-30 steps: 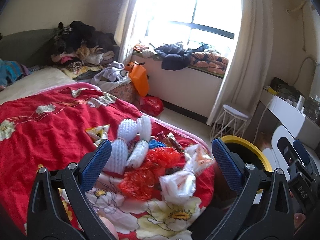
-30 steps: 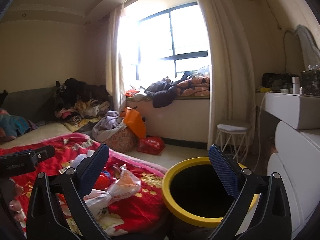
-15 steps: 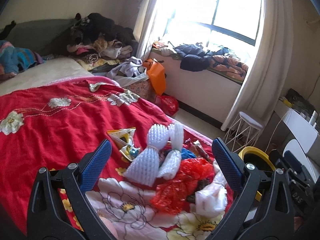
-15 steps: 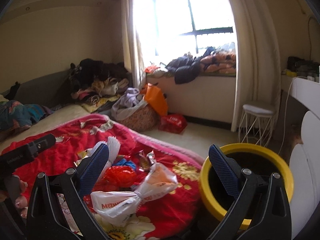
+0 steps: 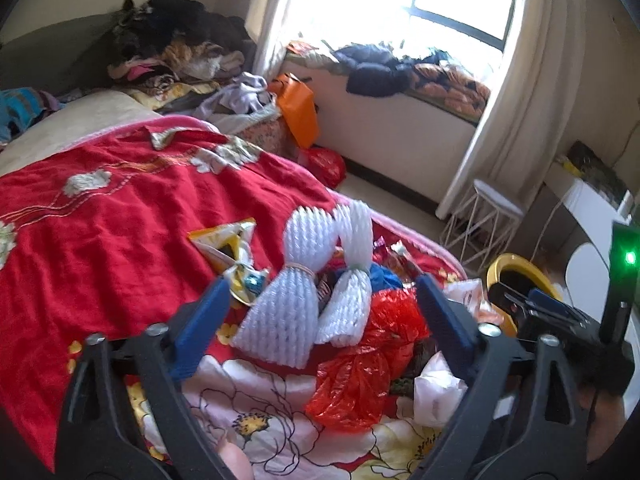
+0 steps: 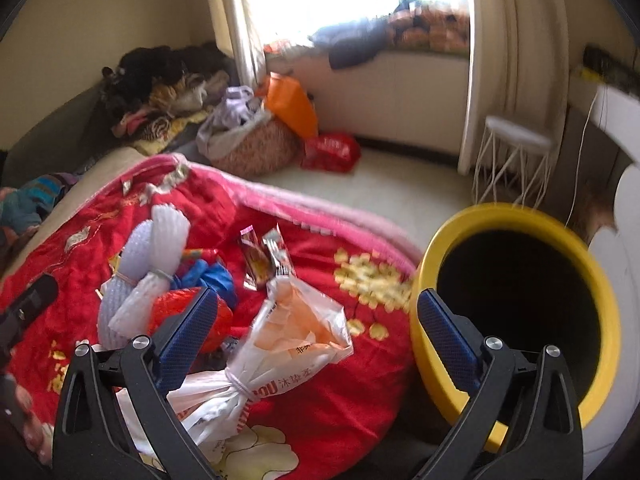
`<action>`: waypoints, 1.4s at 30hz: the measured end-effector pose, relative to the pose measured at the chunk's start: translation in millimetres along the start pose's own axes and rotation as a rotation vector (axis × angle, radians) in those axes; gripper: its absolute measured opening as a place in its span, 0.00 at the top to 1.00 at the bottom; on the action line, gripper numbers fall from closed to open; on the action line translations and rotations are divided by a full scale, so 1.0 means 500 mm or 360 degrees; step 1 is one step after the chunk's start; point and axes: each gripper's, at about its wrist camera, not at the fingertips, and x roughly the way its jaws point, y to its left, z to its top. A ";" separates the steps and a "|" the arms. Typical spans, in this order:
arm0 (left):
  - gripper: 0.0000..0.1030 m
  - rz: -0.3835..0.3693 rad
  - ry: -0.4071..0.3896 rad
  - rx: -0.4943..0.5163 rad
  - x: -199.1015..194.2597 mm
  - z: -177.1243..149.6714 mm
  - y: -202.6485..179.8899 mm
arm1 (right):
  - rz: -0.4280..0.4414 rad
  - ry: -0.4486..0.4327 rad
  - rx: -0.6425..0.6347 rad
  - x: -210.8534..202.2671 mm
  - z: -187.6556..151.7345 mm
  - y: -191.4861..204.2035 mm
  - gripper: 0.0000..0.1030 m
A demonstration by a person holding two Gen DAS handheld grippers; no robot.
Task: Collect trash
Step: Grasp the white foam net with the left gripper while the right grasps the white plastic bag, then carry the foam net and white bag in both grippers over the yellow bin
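On quilted red bedding (image 5: 100, 220) lie ribbed white foam nets (image 5: 288, 312).

Both tongs (image 5: 320, 312) (image 6: 316, 328) lower and nearer the trash pile (image 5: 360, 320), left closing.

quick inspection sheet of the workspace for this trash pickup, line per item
surface: red floral blanket on the bed, trash piled at its near corner.
job's things: two white foam nets, red plastic bag, tied white printed bag, blue wrapper, snack wrappers, yellow packet; yellow-rimmed bin beside the bed, nothing visible in its dark inside.
clutter: clothes heaped by the headboard and on the window ledge.
grippers: left tool closing, foam nets between its fingers, no contact; right tool open above the white bag.
cables: white cord down the desk side.
surroundings: orange bag, wire stool, curtains.
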 end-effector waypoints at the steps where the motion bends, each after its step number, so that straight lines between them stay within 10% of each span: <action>1: 0.30 -0.0008 0.0020 0.0006 0.007 -0.002 -0.002 | 0.0018 0.0026 0.0025 0.008 -0.001 -0.005 0.06; 13: 0.63 -0.0129 0.0240 -0.0038 0.084 -0.022 -0.009 | 0.0247 0.0299 0.0208 0.082 -0.018 -0.021 0.47; 21: 0.93 -0.0157 0.0310 -0.0063 0.103 -0.032 -0.007 | 0.0306 0.0260 0.0239 0.058 -0.024 -0.037 0.57; 42: 0.95 -0.0395 -0.0022 0.0034 -0.025 0.054 -0.099 | 0.0167 -0.0146 0.0233 -0.110 0.021 -0.122 0.58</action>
